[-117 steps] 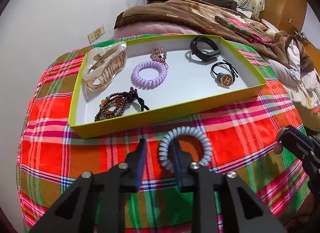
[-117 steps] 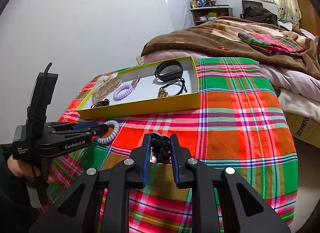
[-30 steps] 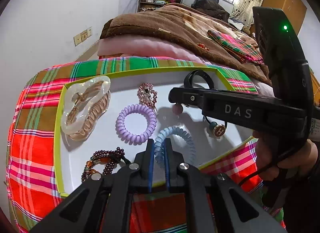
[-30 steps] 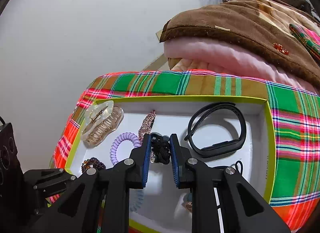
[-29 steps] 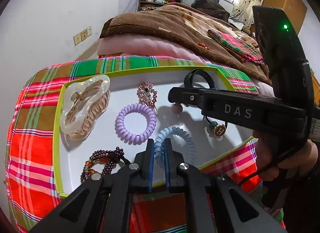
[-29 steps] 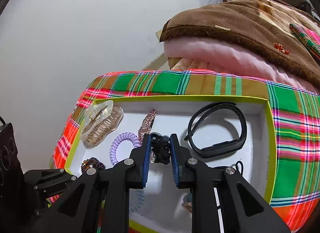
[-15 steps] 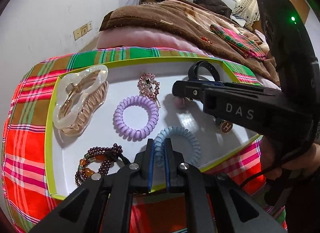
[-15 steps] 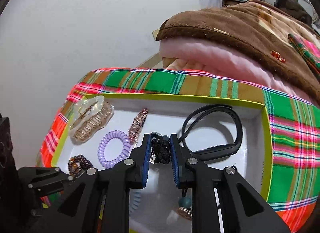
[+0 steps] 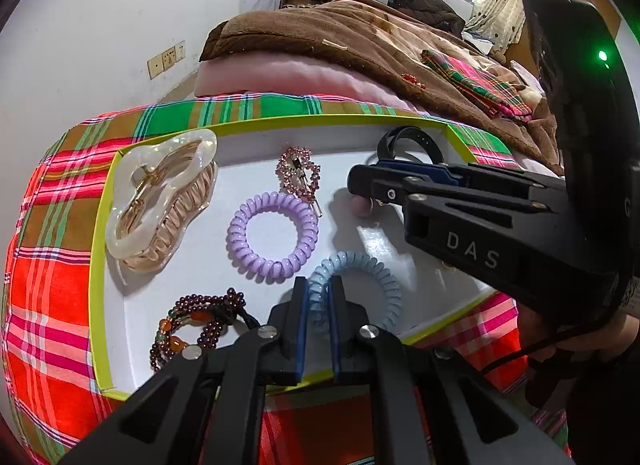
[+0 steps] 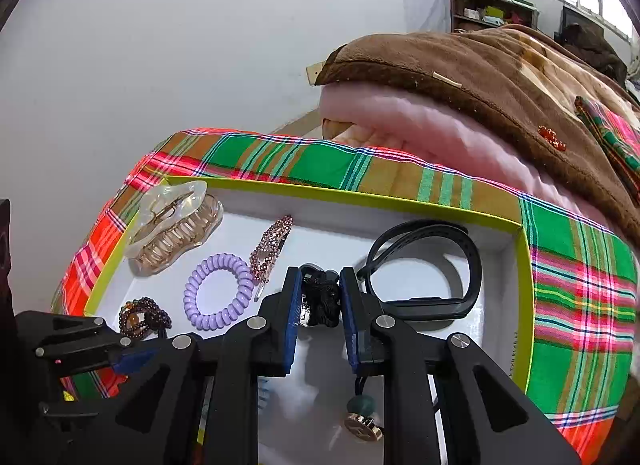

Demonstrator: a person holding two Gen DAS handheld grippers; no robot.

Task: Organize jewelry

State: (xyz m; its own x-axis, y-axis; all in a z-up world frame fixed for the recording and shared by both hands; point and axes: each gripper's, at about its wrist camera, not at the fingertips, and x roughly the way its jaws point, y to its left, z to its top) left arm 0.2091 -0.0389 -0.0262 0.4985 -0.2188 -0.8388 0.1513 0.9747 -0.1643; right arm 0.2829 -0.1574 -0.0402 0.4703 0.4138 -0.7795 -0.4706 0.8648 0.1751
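Two hand-held grippers hung over the tray, each clamped on an item. The left hand-held gripper pinched one side of a pale blue coil hair tie, whose loop spread just beyond and to the right of its tips and appeared to lie low over the tray's white floor, near the front rim; whether it touched the floor could not be told. The right hand-held gripper held its jaws narrow around a bunched black hair tie, seemingly above the middle of the tray.

Just ahead and left of the left gripper's tips lay a beaded bracelet; straight ahead, close by, sat a lilac coil hair tie. Beyond that was a pink rhinestone clip, and at the far left a pearly claw clip. A black wristband lay just right of the right gripper's tips, and a tie with a round gold charm showed beneath its body.

Both carried pieces seemed already over their destination. The coming release probably turned on the free floor straight below each pair of tips, between the lilac coil and the wristband, where the right gripper was the nearer.
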